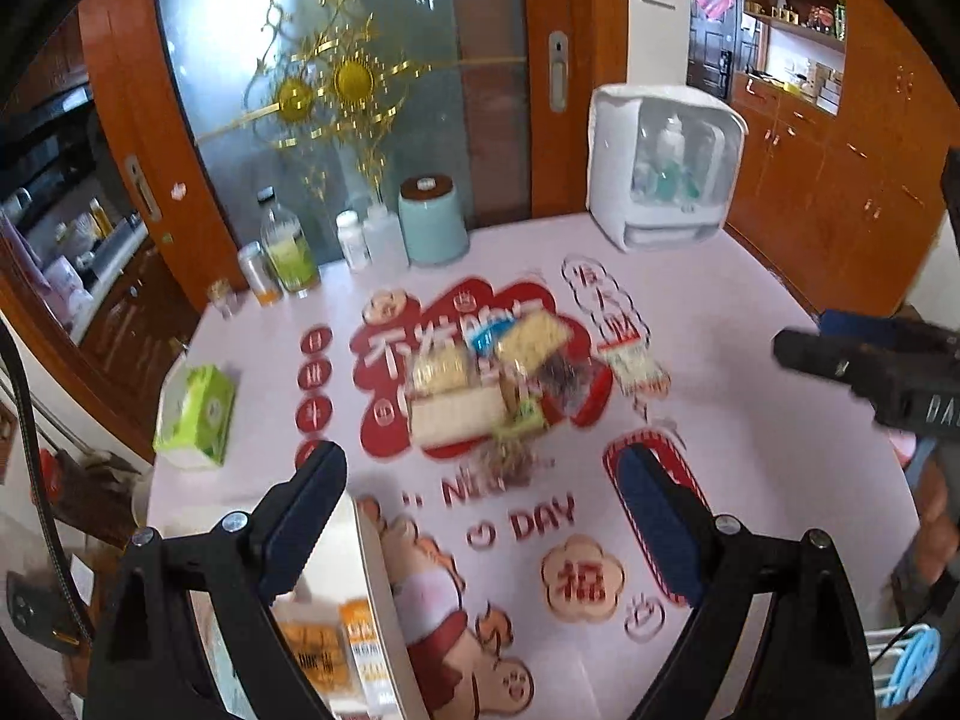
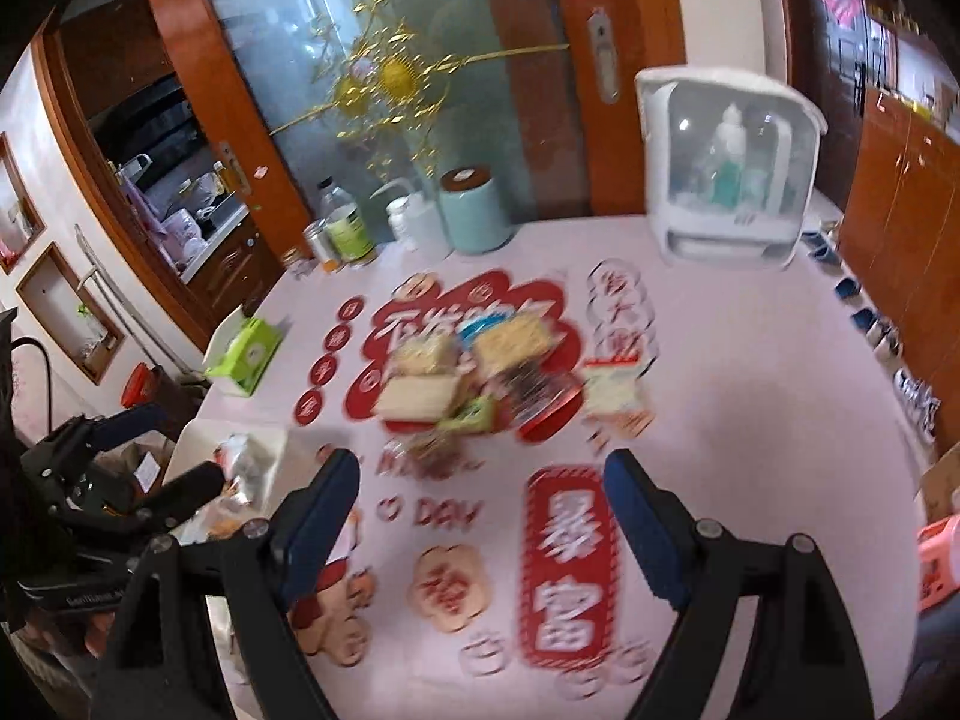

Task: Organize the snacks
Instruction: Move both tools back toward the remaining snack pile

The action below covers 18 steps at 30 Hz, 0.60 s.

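A heap of snack packets (image 1: 492,378) lies in the middle of the round pink table (image 1: 750,312): pale cracker packs, a blue one, a small green one and a dark one. My left gripper (image 1: 480,498) hovers open and empty in front of the heap. A white bin (image 1: 366,588) holding orange packets sits under its left finger. In the right wrist view, the same heap (image 2: 474,372) lies ahead of my right gripper (image 2: 480,498), which is open and empty too. My left gripper (image 2: 180,444) shows at the left, over the white bin (image 2: 252,450).
A green tissue pack (image 1: 195,414) lies at the table's left edge. Bottles (image 1: 288,246), a teal canister (image 1: 432,222) and a white cabinet with a clear door (image 1: 660,168) line the far side. Wooden cupboards (image 1: 840,192) stand to the right.
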{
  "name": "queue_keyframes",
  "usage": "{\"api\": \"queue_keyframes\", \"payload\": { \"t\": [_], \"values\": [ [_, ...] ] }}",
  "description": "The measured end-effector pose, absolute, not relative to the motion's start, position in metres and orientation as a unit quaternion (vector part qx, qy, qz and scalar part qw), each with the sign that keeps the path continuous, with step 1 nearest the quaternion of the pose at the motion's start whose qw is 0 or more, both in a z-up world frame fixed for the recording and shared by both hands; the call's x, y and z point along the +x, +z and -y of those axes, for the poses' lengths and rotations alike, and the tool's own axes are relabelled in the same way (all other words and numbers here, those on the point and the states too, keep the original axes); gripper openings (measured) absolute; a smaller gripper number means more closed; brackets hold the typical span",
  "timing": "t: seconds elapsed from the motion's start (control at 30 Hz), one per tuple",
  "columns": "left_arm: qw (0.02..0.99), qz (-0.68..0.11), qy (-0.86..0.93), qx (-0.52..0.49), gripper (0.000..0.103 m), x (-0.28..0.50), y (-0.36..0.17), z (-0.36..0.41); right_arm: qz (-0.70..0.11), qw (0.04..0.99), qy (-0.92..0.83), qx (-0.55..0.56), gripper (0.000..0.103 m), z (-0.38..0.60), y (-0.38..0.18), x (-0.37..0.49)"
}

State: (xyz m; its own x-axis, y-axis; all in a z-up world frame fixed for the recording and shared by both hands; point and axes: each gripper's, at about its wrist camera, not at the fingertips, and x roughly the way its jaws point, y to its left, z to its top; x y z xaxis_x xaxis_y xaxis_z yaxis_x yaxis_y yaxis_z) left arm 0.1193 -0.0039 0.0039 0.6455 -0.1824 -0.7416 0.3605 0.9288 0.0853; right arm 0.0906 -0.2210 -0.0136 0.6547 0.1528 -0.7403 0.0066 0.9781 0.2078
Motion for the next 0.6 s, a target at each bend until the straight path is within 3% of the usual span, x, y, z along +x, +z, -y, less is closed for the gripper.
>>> {"api": "queue_keyframes", "payload": {
  "t": [0.3,0.6],
  "values": [
    [0.889,-0.414,-0.135,0.140,0.091,0.192,-0.007,0.036,-0.422,0.901,0.011,0.094,0.084,0.271,-0.008,0.176],
    [0.819,-0.529,-0.172,0.142,0.091,0.265,-0.127,0.057,-0.506,0.858,-0.028,0.082,0.084,0.284,-0.113,0.251]
  ]
}}
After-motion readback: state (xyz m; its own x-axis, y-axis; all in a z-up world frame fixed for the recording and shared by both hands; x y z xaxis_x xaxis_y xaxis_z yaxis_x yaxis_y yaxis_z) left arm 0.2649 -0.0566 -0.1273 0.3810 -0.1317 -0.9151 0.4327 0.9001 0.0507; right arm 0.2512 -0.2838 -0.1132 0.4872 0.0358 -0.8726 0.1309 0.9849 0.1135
